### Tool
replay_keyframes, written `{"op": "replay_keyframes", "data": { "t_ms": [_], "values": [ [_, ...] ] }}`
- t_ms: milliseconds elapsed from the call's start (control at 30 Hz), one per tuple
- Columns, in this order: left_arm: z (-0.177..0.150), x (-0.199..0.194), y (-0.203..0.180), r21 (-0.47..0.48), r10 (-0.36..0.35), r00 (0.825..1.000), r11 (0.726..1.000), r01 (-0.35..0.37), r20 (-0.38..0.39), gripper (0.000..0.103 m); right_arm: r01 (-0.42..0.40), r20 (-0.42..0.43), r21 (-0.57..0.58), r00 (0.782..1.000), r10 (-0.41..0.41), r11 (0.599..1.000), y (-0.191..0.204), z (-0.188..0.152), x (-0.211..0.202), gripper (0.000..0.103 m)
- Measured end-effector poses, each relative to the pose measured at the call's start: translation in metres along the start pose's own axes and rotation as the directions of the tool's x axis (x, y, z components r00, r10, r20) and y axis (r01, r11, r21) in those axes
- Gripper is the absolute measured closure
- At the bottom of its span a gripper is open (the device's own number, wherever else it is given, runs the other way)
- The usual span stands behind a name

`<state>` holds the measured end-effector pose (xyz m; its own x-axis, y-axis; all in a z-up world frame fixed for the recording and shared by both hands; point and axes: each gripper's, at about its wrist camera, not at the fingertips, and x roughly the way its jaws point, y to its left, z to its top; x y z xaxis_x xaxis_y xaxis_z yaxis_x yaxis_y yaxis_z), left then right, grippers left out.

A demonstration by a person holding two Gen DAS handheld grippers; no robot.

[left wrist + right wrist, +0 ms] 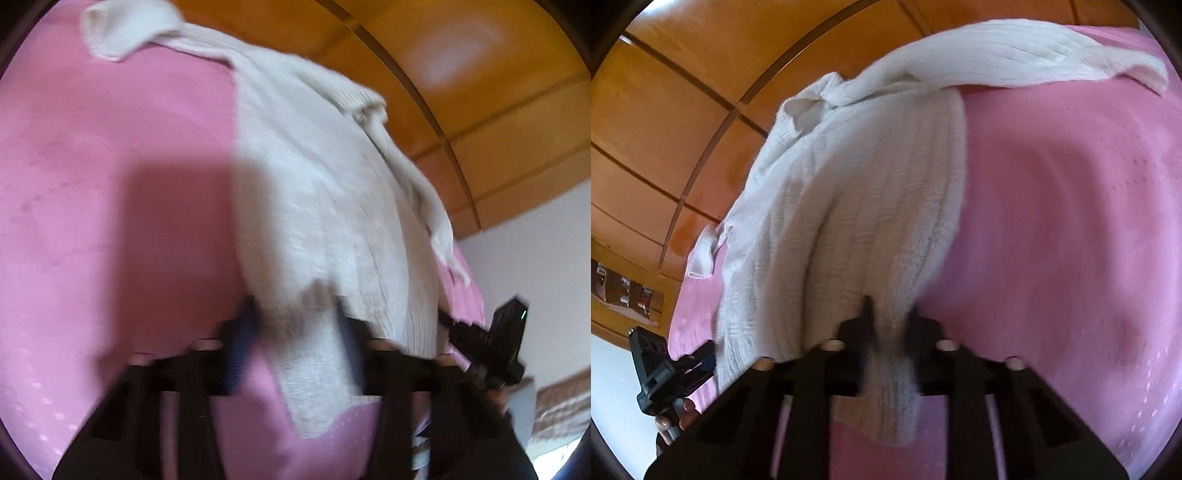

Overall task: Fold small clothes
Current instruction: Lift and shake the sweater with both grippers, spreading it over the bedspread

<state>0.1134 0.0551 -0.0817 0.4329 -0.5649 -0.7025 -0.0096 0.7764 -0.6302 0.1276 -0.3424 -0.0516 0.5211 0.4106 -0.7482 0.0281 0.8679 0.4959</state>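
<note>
Left wrist: blur hides left gripper [295, 332] pinching sweater [314, 192] hem

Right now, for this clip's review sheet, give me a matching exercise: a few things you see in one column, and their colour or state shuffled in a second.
Things:
1. sweater
2. bedspread
3. headboard
4. left gripper

Colour or state:
A. orange-brown wood
B. pink
C. shut on the sweater hem
D. white knit, lying flat

Pairs: 1-D, 2-B, 3-A, 4-C
</note>
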Motion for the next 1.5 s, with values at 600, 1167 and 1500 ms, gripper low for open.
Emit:
{"op": "replay_keyframes", "data": {
  "t_ms": [600,1167,1500],
  "values": [
    [-0.05,-0.163,0.019,0.01,0.055,0.981,0.998,-0.058,0.184,0.097,0.088,0.168,-0.18,0.984,-0.057,0.98,0.012,-0.091,-0.157,0.099],
    [-0.04,-0.154,0.085,-0.199,0.333,0.906,0.937,-0.287,0.261,0.039,0.19,0.125,-0.218,0.978,-0.166,0.957,0.033,-0.105,-0.08,0.039],
    [0.041,-0.156,0.136,-0.381,0.399,0.868,0.882,-0.276,0.296,0.039,0.066,-0.008,-0.384,0.997,-0.075,0.921,0.132,-0.11,0.025,0.033]
  ]
}}
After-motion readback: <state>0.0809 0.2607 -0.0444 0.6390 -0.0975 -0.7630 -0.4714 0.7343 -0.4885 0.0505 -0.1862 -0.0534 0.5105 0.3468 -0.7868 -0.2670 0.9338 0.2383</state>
